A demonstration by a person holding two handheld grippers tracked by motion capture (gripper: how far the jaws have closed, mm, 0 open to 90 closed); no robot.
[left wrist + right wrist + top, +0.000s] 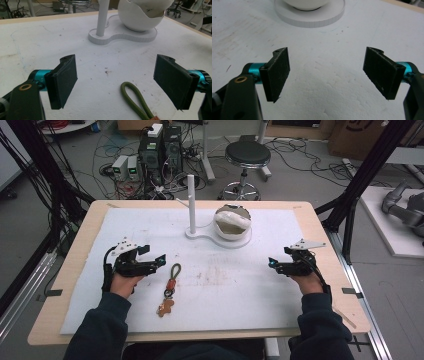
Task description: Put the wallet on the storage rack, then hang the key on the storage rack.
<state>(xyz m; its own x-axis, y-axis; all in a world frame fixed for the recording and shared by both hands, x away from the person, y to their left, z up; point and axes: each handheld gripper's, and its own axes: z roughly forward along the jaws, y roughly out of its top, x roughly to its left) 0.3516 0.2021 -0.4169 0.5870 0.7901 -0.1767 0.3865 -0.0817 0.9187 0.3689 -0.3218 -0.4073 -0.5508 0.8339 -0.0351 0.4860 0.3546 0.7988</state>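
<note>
On the white foam sheet covering the wooden table, both grippers sat low at the near edge, each held by a hand in a dark sleeve.

Left gripper at roughly 9 o'clock of the sheet: jaws spread wide, nothing between them. Its own view had the pads well apart over bare foam, with the green cord loop of the keychain lying between them, nearer the right-hand pad, touching neither.

Right gripper at about 3 o'clock: jaws likewise apart and empty, only foam between the pads in its own view.

Keychain lay flat at about 7 o'clock from sheet centre, just beside the left gripper's tips. Green loop at the far end, an orange-brown piece and a ring in the middle, a tan charm nearest the person.

White stand at 12 o'clock: flat base, upright white post on its left lobe, a round white bowl-shaped shell on its right lobe. Shell opening had a jagged edge; interior looked tan with a white mass across the top, couldn't tell what it was.

Brownish stains marked the foam near centre.
</note>
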